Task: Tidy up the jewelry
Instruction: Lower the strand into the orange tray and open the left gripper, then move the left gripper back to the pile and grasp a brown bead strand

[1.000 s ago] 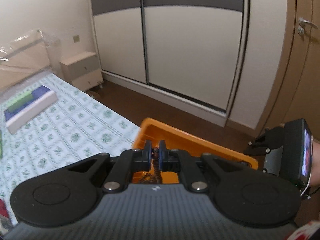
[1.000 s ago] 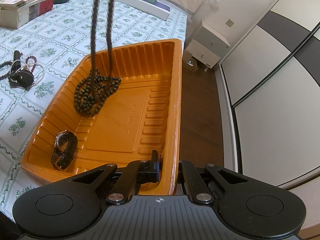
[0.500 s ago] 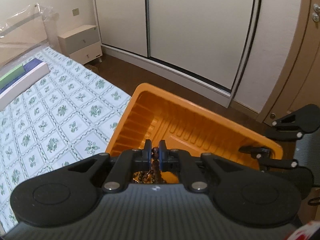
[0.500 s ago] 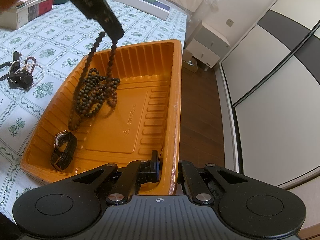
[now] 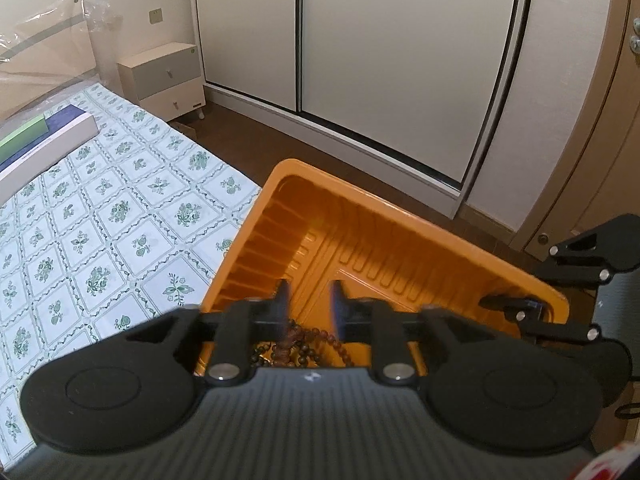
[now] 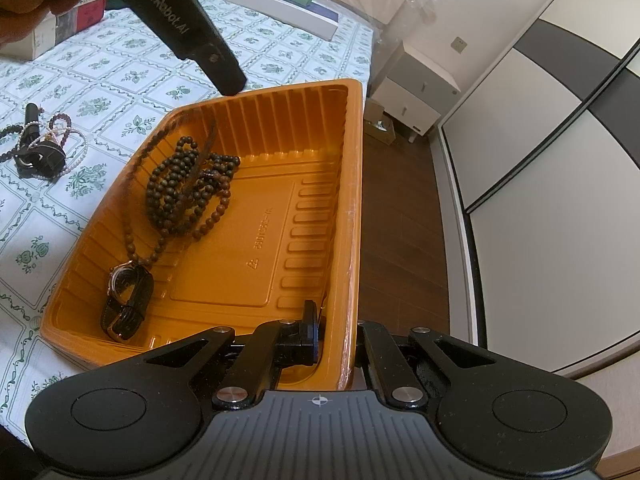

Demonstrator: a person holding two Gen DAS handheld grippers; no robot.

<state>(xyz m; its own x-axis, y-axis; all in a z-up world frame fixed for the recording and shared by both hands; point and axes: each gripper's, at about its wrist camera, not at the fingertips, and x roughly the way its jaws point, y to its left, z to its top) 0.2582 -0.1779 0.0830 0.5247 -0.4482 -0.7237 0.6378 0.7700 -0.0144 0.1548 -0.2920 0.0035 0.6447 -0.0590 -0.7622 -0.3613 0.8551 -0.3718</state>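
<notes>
An orange plastic tray [image 6: 304, 184] sits at the edge of the bed; it also shows in the left wrist view [image 5: 360, 240]. A dark wooden bead necklace [image 6: 188, 184] lies heaped in the tray, one strand blurred in motion; its beads show in the left wrist view [image 5: 304, 340]. A black-strapped watch [image 6: 128, 300] lies in the tray's near left corner. My left gripper [image 5: 308, 300] is open above the beads and shows in the right wrist view [image 6: 224, 76] over the tray's far rim. My right gripper [image 6: 336, 320] is shut on the tray's right wall.
More jewelry [image 6: 44, 148], pearls and dark beads, lies on the floral sheet [image 5: 100, 216] left of the tray. Boxes and books [image 6: 280, 4] lie farther back. A bedside cabinet [image 5: 168, 76] and wardrobe doors [image 5: 400, 60] stand beyond the floor gap.
My left gripper has opened and let go of the bead necklace, which has dropped into the tray. The left gripper has come lower over the tray. The right gripper has not moved.
</notes>
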